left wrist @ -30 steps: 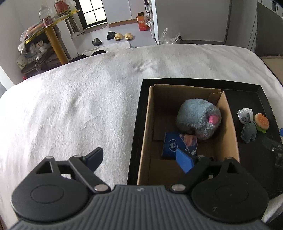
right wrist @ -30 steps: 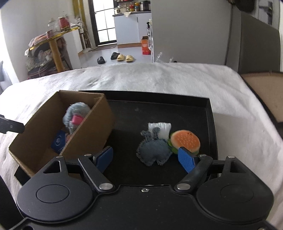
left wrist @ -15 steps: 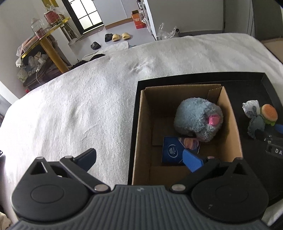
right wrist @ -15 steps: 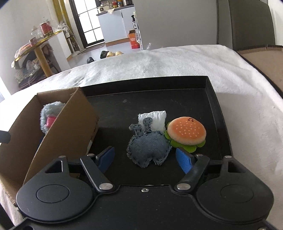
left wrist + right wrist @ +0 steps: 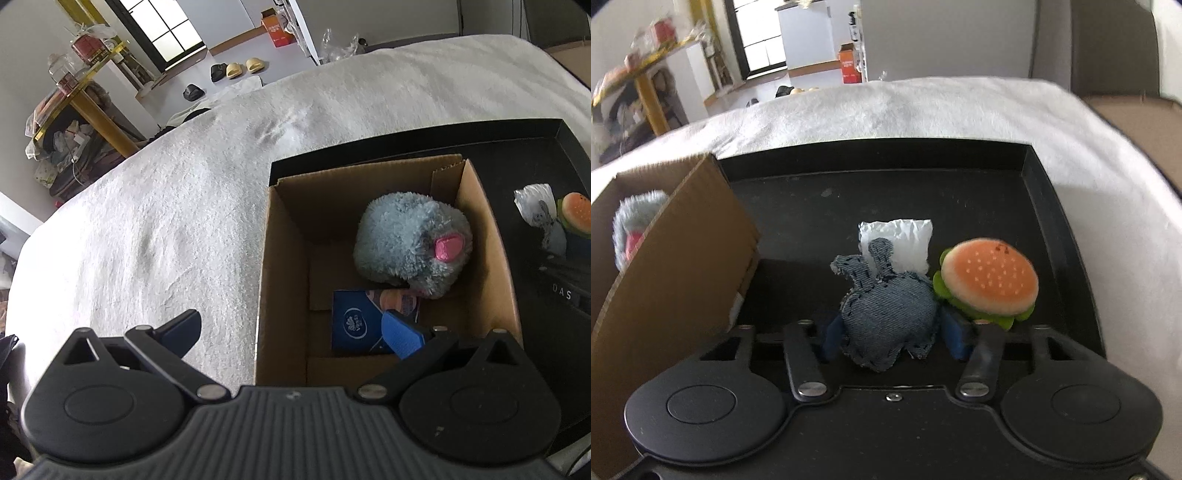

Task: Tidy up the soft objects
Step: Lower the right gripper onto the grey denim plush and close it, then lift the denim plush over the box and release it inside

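Right tongs (image 5: 892, 338) pinched my denim toy (image 5: 886, 317) on the black tray (image 5: 1067, 236); left tongs (image 5: 291, 332) gaped wide above the cardboard box (image 5: 284, 266).

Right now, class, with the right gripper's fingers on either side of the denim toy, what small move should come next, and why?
Probably lift the denim toy straight up a little. The right gripper has its pads against both sides of it, it leans on the white packet and touches the burger plush, and the cardboard box to the left already holds the fluffy plush.
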`<act>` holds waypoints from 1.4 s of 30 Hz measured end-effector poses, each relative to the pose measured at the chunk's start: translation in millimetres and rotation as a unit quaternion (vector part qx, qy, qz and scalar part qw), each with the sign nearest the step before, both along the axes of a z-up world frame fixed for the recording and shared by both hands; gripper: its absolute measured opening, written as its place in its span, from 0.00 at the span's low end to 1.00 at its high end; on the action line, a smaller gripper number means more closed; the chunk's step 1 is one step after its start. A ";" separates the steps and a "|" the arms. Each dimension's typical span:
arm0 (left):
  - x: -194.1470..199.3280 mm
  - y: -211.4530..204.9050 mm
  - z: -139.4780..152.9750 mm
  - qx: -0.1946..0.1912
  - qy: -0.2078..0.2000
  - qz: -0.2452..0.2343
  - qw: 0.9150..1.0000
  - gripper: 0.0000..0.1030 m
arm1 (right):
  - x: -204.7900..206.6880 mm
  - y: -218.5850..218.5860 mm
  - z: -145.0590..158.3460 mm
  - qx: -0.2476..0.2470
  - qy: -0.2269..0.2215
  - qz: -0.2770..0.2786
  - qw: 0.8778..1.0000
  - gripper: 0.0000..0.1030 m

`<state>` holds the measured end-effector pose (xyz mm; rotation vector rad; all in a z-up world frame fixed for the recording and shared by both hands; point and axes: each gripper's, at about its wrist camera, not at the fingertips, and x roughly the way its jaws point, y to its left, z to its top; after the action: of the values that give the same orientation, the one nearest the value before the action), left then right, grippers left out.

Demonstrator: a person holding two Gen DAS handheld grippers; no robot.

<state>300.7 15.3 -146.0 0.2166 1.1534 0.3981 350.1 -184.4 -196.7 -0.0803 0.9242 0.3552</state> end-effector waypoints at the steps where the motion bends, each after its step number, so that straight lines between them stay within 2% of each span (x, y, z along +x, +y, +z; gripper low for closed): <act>1: 0.8 0.2 -1.4 0.001 0.003 -0.001 1.000 1.00 | 0.4 -0.6 0.8 -0.001 0.000 0.001 1.000 0.37; 5: 0.5 0.6 -4.6 0.004 0.010 -0.002 1.000 1.00 | -1.6 -10.8 8.1 0.016 0.006 -0.006 1.000 0.27; 9: -3.6 -0.3 -4.2 0.011 0.012 -0.011 1.000 1.00 | -6.7 -17.7 13.9 0.015 0.008 -0.011 1.000 0.27; 24: -36.3 15.3 10.9 -0.037 0.000 0.000 0.999 1.00 | -38.3 -25.5 59.2 0.026 -0.022 -0.026 0.999 0.26; 29: -48.3 15.8 18.5 -0.035 -0.023 -0.002 0.999 1.00 | -47.6 -19.8 78.1 0.024 -0.041 -0.013 0.999 0.26; 42: -64.4 30.5 24.4 -0.083 -0.053 -0.003 0.995 0.97 | -70.1 7.2 117.1 0.016 -0.084 0.039 0.996 0.26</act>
<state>236.3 45.7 -121.6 0.0530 1.0745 0.3038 280.0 -177.3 -79.6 -0.1152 0.7505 0.4284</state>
